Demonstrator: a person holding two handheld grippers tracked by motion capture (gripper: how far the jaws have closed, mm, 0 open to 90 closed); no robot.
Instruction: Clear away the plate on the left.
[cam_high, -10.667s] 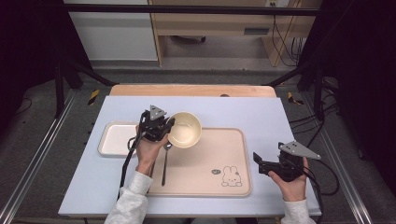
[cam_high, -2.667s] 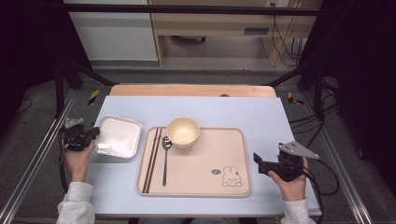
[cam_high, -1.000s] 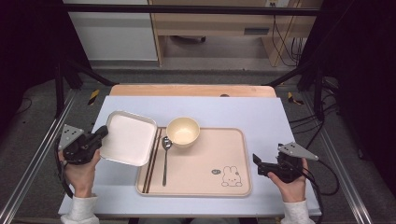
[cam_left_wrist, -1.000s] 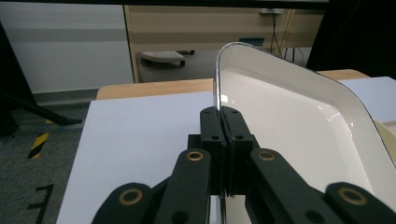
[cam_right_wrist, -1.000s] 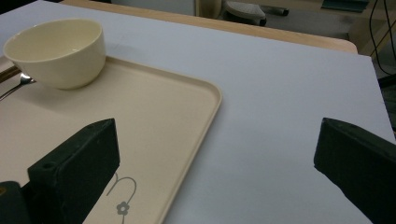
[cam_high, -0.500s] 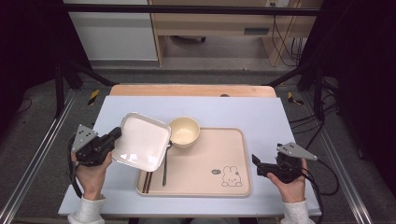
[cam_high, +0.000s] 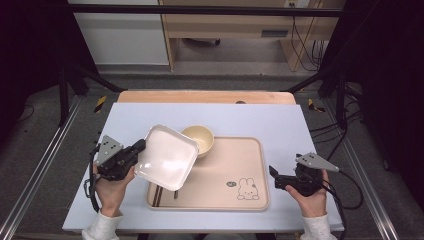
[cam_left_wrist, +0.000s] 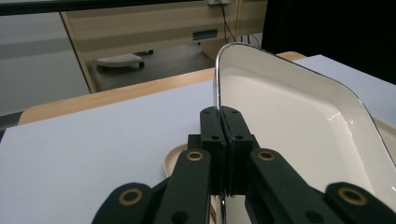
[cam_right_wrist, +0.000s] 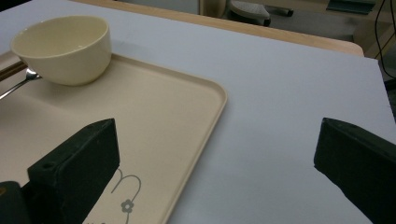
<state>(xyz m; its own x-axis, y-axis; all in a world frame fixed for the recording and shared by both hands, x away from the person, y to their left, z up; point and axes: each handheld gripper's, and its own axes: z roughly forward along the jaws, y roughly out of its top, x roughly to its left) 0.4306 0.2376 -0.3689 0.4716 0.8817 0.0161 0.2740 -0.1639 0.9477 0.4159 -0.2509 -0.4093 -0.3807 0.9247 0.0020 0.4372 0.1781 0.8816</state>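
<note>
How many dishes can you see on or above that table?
2: a white square plate held tilted above the tray's left side by the left gripper, and a cream bowl at the tray's far left corner.

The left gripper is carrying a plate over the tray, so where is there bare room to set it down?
The tray is bare right of the bowl, above the rabbit print. Its left end is crowded: chopsticks lie under the plate held by the left gripper.
</note>
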